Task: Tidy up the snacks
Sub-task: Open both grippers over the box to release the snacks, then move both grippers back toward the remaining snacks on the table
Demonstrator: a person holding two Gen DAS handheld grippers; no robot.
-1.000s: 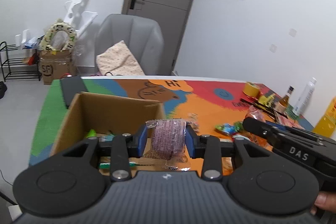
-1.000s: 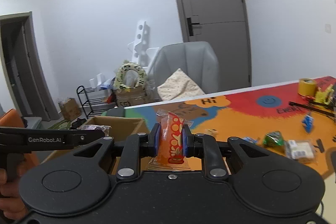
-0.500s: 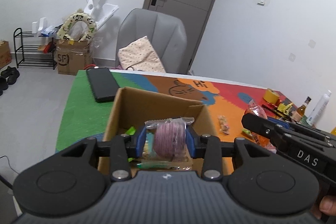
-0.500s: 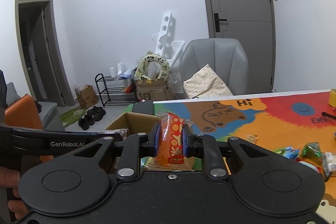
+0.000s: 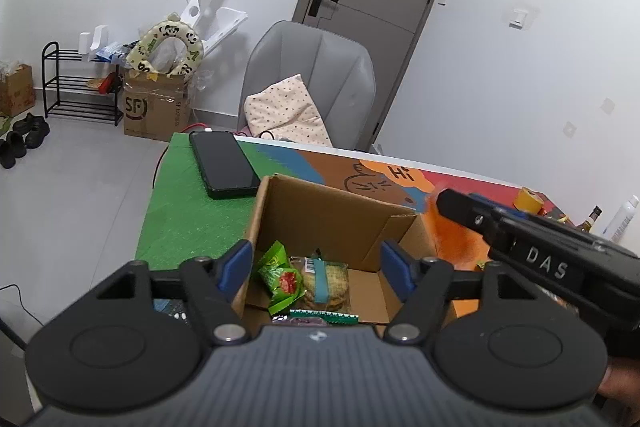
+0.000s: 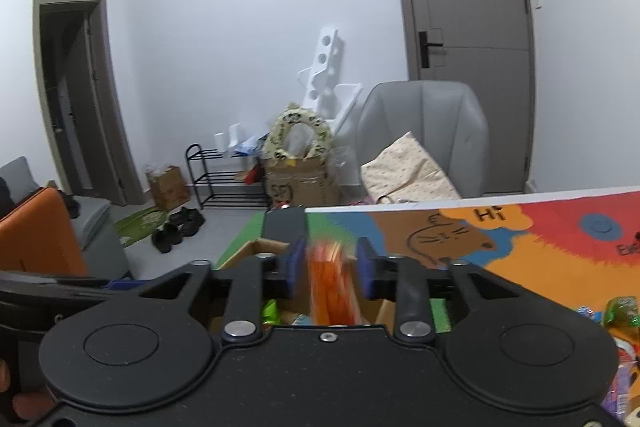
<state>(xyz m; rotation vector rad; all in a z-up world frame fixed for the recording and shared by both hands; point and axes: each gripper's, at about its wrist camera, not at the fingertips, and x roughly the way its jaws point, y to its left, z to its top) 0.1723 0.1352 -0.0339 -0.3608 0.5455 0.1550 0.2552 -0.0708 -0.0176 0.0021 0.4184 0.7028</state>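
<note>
Dropping both snacks into the cardboard box point(image 5: 320, 215)
My left gripper point(image 5: 316, 263) gapes empty; my right gripper point(image 6: 330, 269) has just parted, orange packet point(image 6: 330, 285) falling; next, fetch more

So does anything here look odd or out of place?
Only the orange snack packet: it shows as a blur between the right gripper pads, which have just been opening, apparently dropping toward the cardboard box. The snacks already in the box lie jumbled, nothing spilled.

One cardboard box point(image 5: 332, 211), one phone point(image 5: 224, 165), one grey chair point(image 5: 316, 67), two tongs point(image 5: 316, 263).
</note>
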